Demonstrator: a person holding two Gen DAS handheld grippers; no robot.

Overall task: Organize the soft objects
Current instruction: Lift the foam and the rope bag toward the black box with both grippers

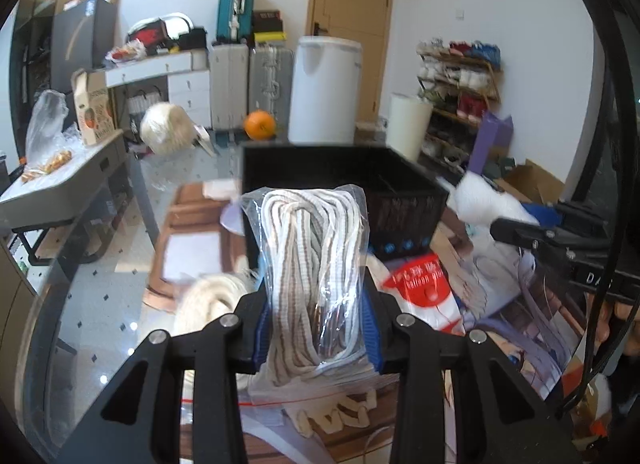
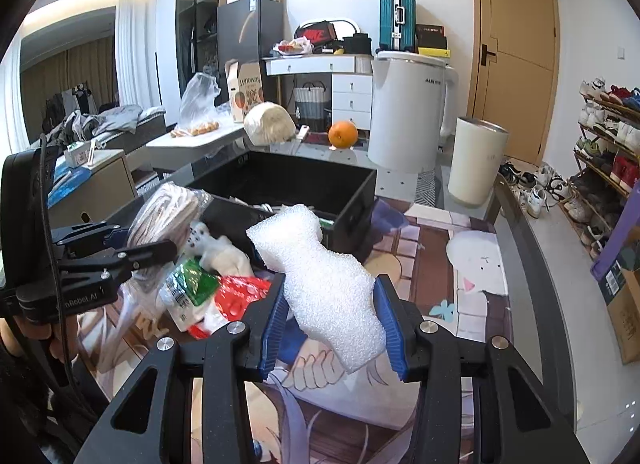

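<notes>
Both grippers loaded beside the black crate (image 2: 288, 184)
Left gripper (image 1: 316, 328) clamps bagged rope (image 1: 316, 264); right gripper (image 2: 332, 320) pinches white foam (image 2: 324, 280) (both lifted).

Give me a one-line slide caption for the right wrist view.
Right gripper clamps a white foam piece before the black bin, while the left gripper holds bagged rope.

Rope bundle (image 1: 316, 264): white with brown stripes, inside a clear bag. Foam piece (image 2: 324, 284): white, pebbled texture. Storage box (image 2: 304, 180): black. Left tool (image 1: 316, 328) and right tool (image 2: 332, 328): black frames with blue ribbed pads. Packet (image 2: 236, 296): red with white markings; adjacent packet (image 2: 192, 288): green and white. Orange (image 2: 343, 135): orange. Desk mat (image 2: 460, 264): cartoon print in brown, purple and white.
</notes>
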